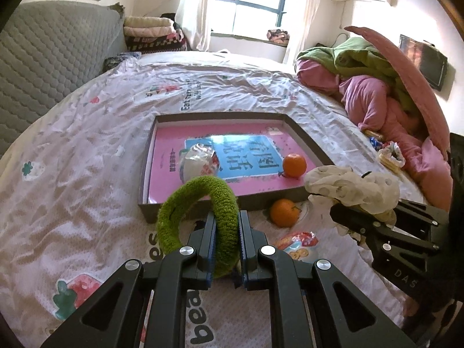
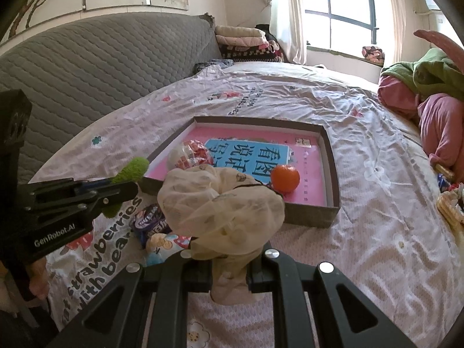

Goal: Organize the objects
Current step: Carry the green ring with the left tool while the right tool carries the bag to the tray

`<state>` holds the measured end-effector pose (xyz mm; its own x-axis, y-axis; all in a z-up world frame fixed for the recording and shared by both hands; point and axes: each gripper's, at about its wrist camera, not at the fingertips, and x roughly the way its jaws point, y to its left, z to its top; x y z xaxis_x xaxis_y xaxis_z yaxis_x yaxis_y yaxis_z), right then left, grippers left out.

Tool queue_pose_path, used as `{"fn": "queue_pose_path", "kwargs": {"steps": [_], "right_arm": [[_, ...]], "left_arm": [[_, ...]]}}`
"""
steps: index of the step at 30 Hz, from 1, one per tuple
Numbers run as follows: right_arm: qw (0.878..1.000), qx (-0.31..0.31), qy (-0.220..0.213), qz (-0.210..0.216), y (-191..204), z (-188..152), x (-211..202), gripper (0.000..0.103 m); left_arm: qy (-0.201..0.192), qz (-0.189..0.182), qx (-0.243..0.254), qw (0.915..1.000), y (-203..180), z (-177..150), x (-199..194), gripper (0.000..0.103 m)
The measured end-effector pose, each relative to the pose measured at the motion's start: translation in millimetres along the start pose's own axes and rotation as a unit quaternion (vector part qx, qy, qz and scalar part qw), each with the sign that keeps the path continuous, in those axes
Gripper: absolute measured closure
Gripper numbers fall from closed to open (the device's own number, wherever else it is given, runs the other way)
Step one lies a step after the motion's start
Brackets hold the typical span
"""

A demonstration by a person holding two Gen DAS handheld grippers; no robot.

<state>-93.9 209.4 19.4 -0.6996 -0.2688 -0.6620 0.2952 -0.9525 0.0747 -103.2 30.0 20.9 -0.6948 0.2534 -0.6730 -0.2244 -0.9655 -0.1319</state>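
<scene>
Two-handed carry toward the shallow box (image 1: 301,133) on the bed (image 1: 87,150). My left gripper (image 1: 226,226) has its fingers (image 1: 209,232) clamped on the green fuzzy ring (image 1: 203,191), which stands upright between them, clear of the bedsheet and just short of the box's near wall. My right gripper (image 2: 229,264) has its fingers closed on the cream mesh pouch (image 2: 220,203); the bulk of the pouch bulges above the grip and hangs in front of the box's near left corner as that camera sees it.

Inside the box, on a pink book (image 2: 307,174), lie a wrapped round packet (image 2: 191,153) and one orange (image 2: 285,177). A second orange (image 1: 284,212) sits on the bed just outside the near wall, with snack packets (image 2: 150,223) nearby.

Hazards, as I judge them:
- The pouch is soft and top-heavy; held by a small fold, it could slump or slip free before it clears the wall.
- The ring is pinched on one side only; a sharp tilt could swing it against the wall.
- The two grippers are close together; converging on the same stretch of wall risks a knock.
- A drop onto the inner orange could set it rolling.
</scene>
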Motion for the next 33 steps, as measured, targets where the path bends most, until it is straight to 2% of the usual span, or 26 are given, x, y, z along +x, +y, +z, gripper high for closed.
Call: {"fn": "queue_pose_path", "kwargs": {"steps": [12, 22, 33], "right_arm": [[1.000, -0.001, -0.018, -0.009, -4.3, 20.0, -1.5, 0.087], [1.000, -0.001, -0.028, -0.012, -12.5, 40.4, 8.9, 0.087], [0.999, 0.004, -0.033, -0.018, -27.5, 61.1, 23.8, 0.087]], "left_arm": [[-0.015, 0.014, 0.007, 0.9998, -4.3, 23.0, 7.0, 0.090], [-0.014, 0.033, 0.012, 0.9993, 0.8, 41.0, 24.9, 0.090], [-0.006, 0.034, 0.005, 0.9994, 10.9, 62.5, 47.6, 0.090]]}}
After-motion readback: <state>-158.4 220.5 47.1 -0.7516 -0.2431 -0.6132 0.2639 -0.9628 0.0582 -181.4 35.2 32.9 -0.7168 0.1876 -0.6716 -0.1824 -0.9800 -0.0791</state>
